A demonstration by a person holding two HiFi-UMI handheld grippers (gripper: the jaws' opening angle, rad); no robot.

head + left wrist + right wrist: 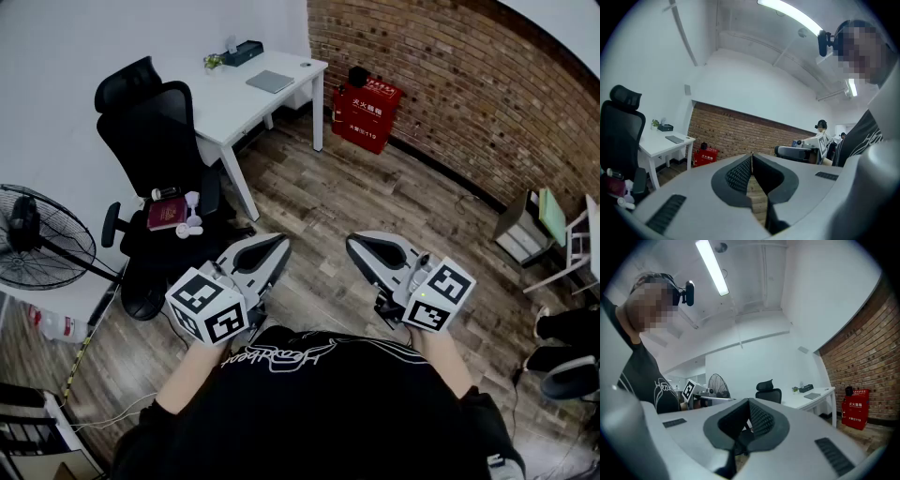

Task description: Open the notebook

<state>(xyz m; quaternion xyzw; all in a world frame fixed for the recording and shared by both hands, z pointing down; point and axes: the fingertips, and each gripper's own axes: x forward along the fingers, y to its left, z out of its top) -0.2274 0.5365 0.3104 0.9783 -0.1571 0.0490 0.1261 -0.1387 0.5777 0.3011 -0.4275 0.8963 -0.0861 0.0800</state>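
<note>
On the chair (pixel 150 131) seat: notebook (pixel 169 214), seemingly the dark red book | left gripper (pixel 278 245), right gripper (pixel 355 243): fingers together, empty, far from it | risk: book slides off seat while prying cover.

Two grippers (pixel 279 246) (pixel 356 246), one chair (pixel 155 141), one desk (pixel 234 98), one fan (pixel 42 239)

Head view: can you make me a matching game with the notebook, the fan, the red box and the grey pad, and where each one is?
Things: 1 notebook; 2 fan; 3 red box; 4 grey pad.
Places: A against the brick wall; B on the white desk; C on the black chair, on its seat; D standing left of the chair.
Pairs: 1-C; 2-D; 3-A; 4-B.
</note>
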